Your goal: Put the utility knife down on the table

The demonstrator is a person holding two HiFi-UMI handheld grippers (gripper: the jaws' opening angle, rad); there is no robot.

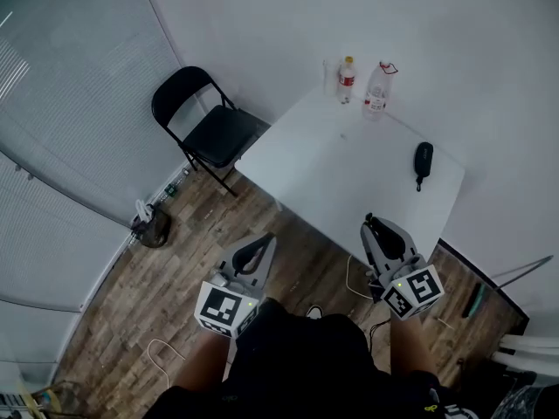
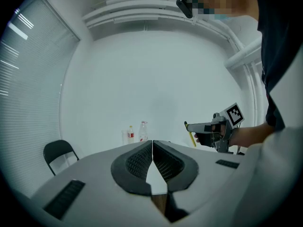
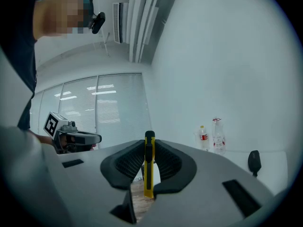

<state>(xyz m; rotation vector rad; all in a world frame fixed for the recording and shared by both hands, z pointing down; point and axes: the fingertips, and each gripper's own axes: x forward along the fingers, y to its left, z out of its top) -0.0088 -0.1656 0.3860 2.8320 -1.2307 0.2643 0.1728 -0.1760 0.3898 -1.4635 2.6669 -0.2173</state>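
Clamping the yellow utility knife [image 3: 149,171] upright between the right gripper's [image 3: 149,148] fingers — lower centre of the right gripper view, held off the white table [image 1: 341,182]. Pressing the left gripper's [image 2: 152,148] fingers together on nothing.

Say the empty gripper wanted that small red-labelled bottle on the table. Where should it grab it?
Around its labelled middle, I'd judge, coming in level from the person's side. The small bottle stands upright at the table's far edge by the wall, with the taller bottle close on its right, so only the front looks open. The left gripper is shut and empty.
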